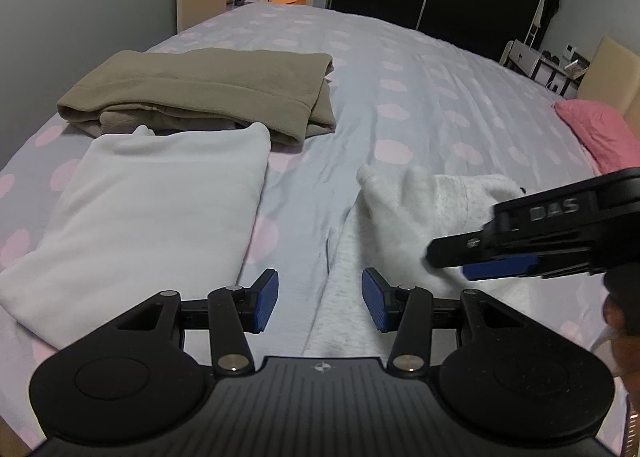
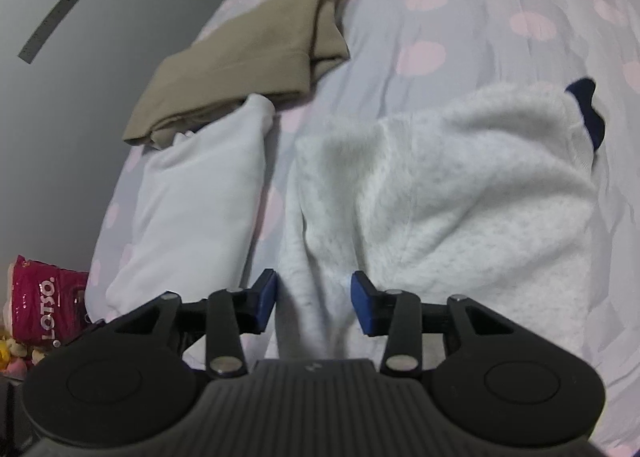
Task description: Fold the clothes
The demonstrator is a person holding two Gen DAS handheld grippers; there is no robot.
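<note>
A rumpled light grey fleece top (image 2: pixel 440 185) with a navy collar (image 2: pixel 588 113) lies on the bed. My right gripper (image 2: pixel 314 297) is open, and a raised ridge of the top's near edge runs between its fingers without being clamped. In the left wrist view the same top (image 1: pixel 400 225) lies ahead and to the right. My left gripper (image 1: pixel 320 297) hangs open over its left edge with nothing held. The right gripper (image 1: pixel 444 261) reaches in from the right, low over the cloth. A folded white garment (image 1: pixel 152 209) and a folded tan garment (image 1: pixel 208 89) lie to the left.
The bed sheet (image 1: pixel 400 69) is pale with pink dots. A pink pillow (image 1: pixel 600 133) lies at the far right. A grey wall (image 2: pixel 60 105) runs close along the bed's left side, with a pink bag (image 2: pixel 44 297) on the floor. A hand (image 1: pixel 624 321) shows at the right edge.
</note>
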